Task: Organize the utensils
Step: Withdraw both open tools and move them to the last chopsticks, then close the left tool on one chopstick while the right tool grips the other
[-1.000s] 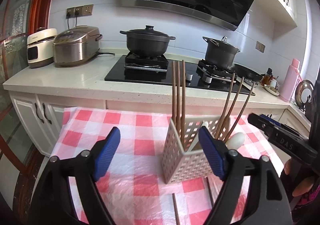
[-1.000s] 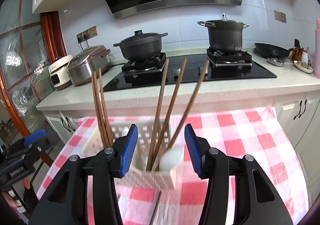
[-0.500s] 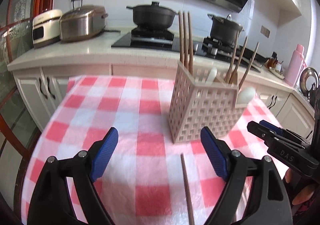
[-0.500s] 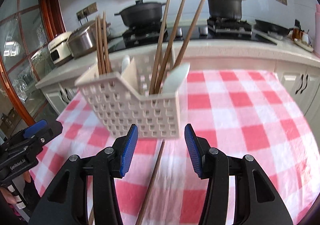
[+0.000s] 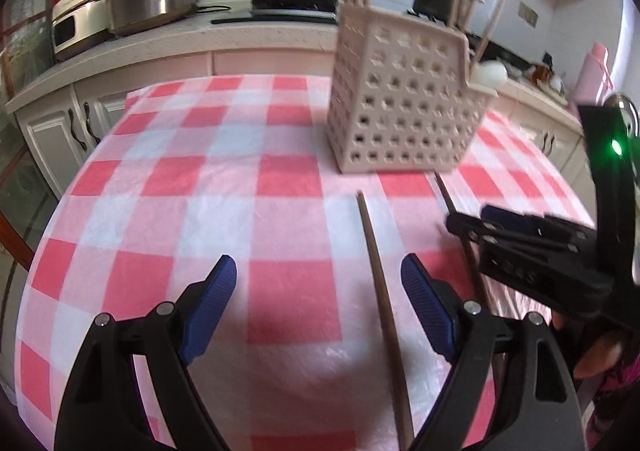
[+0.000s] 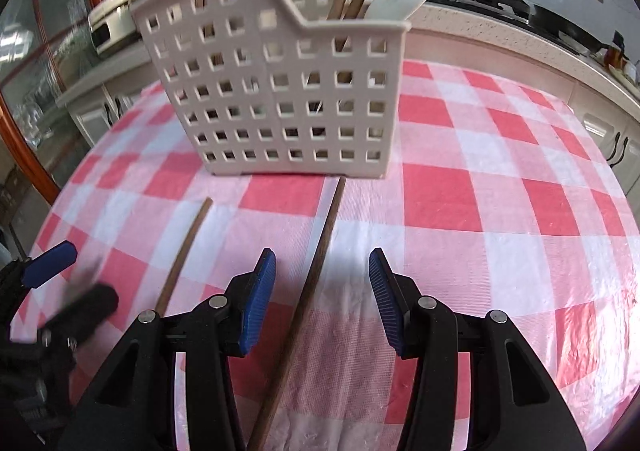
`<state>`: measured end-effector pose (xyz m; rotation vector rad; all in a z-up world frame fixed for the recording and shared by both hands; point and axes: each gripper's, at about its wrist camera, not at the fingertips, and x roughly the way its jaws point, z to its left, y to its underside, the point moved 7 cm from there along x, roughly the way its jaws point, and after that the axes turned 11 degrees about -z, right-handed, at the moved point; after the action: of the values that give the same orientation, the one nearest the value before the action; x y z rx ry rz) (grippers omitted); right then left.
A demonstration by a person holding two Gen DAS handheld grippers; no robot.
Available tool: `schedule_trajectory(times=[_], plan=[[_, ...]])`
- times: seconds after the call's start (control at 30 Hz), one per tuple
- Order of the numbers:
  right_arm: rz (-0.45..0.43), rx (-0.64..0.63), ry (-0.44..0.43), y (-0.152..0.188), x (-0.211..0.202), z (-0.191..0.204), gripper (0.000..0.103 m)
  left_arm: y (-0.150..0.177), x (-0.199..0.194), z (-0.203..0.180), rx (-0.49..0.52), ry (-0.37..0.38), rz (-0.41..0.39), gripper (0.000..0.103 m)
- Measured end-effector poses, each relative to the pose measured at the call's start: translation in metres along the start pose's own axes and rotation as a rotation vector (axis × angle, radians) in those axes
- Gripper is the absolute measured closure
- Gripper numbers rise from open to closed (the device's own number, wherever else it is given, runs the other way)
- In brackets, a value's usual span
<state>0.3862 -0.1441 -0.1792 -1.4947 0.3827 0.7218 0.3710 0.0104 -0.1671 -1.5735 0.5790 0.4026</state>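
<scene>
We see a table in red-checked cloth point(image 6: 460, 191), bearing a perforated caddy point(image 6: 280, 91) and two loose chopsticks point(image 6: 312, 275).

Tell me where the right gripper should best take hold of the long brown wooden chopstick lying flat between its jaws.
Probably mid-shaft, from above. The long brown wooden chopstick lies flat on the red-and-white checked tablecloth, running lengthwise between the open blue pads of the right gripper. Its far tip nearly meets the beige perforated plastic utensil basket, so stay clear of that end.
</scene>
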Motion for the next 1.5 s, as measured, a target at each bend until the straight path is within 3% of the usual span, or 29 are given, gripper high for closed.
schedule_trajectory(times=[0.2,0.33,0.43,0.77,0.87,0.93,1.03,1.27,1.5], plan=[[0.011,-0.061,0.04,0.002,0.003,0.002,0.06,0.008,0.006,-0.013,0.048,-0.012,0.027,0.023],[0.02,-0.086,0.031,0.003,0.001,0.003,0.085,0.011,0.012,-0.016,0.051,-0.016,0.042,0.023],[0.024,-0.092,0.022,0.005,-0.001,0.003,0.095,0.012,0.016,-0.018,0.058,-0.018,0.053,0.023],[0.023,-0.054,-0.022,0.021,-0.021,-0.007,0.095,0.017,0.031,-0.027,0.092,-0.018,0.106,0.048],[0.026,-0.053,-0.025,0.023,-0.025,-0.009,0.095,0.017,0.033,-0.034,0.119,-0.006,0.107,0.063],[0.03,-0.05,-0.027,0.025,-0.027,-0.009,0.095,0.016,0.033,-0.038,0.13,0.002,0.11,0.082],[0.032,-0.046,-0.028,0.027,-0.03,-0.009,0.095,0.016,0.033,-0.039,0.141,0.006,0.113,0.092],[0.032,-0.031,-0.038,0.032,-0.038,-0.009,0.096,0.02,0.027,-0.036,0.133,0.004,0.099,0.096],[-0.062,-0.018,-0.079,0.021,-0.07,0.002,0.097,0.006,-0.003,-0.031,0.097,0.016,0.021,0.097]])
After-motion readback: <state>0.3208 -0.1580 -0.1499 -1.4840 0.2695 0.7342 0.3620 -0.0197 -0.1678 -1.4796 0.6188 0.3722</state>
